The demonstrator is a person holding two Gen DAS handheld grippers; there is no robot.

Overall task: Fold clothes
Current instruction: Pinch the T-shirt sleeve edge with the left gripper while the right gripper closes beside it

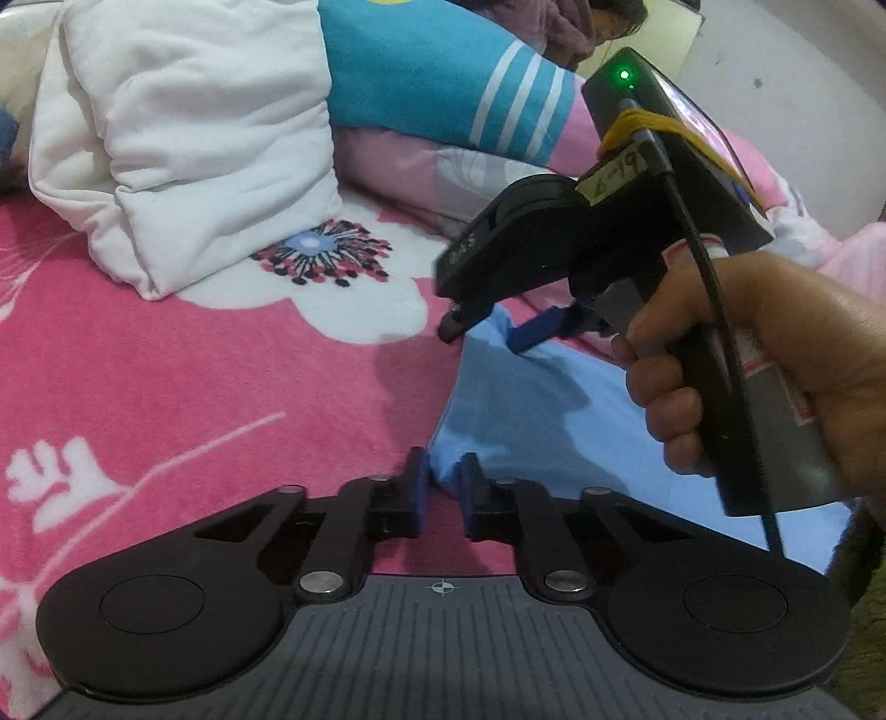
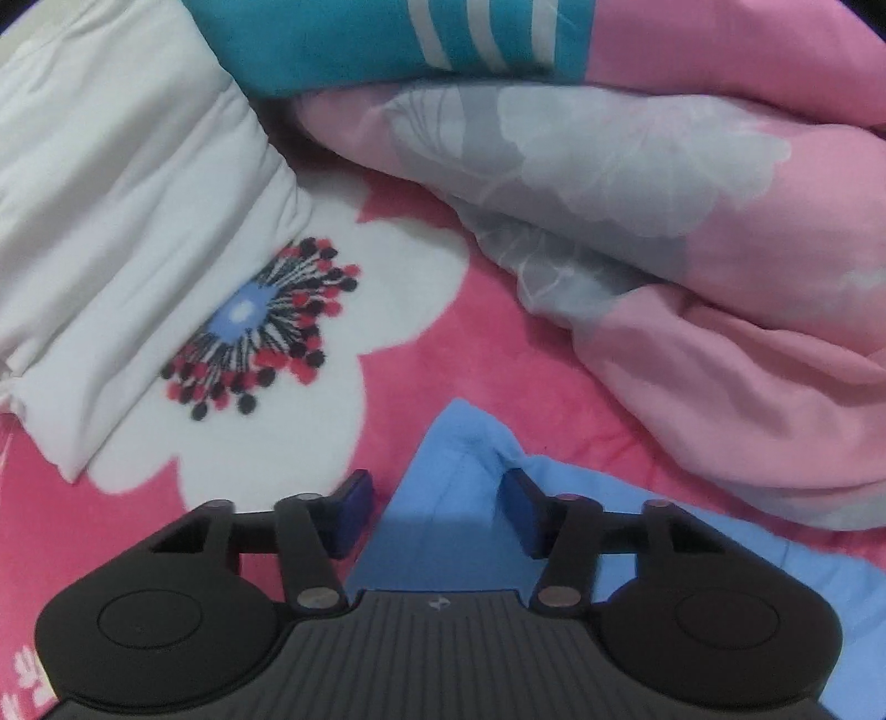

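Pink flowered blanket [image 2: 421, 354] carries a blue garment [image 2: 459, 443] near its big flower. Left gripper [image 1: 443, 471] is clamped on the garment's edge; right gripper [image 2: 437, 498] straddles its corner, jaws apart.

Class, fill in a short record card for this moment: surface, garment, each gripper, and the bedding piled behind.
Surface: pink floral blanket
Garment: light blue cloth, lying flat, one corner pointing away
Left gripper: narrow gap, at the cloth's edge; grip unclear
Right gripper: open, fingers either side of the cloth's corner
Right hand: wrapped round the right gripper's handle
Behind: white quilt, pink and grey duvet, teal striped fabric
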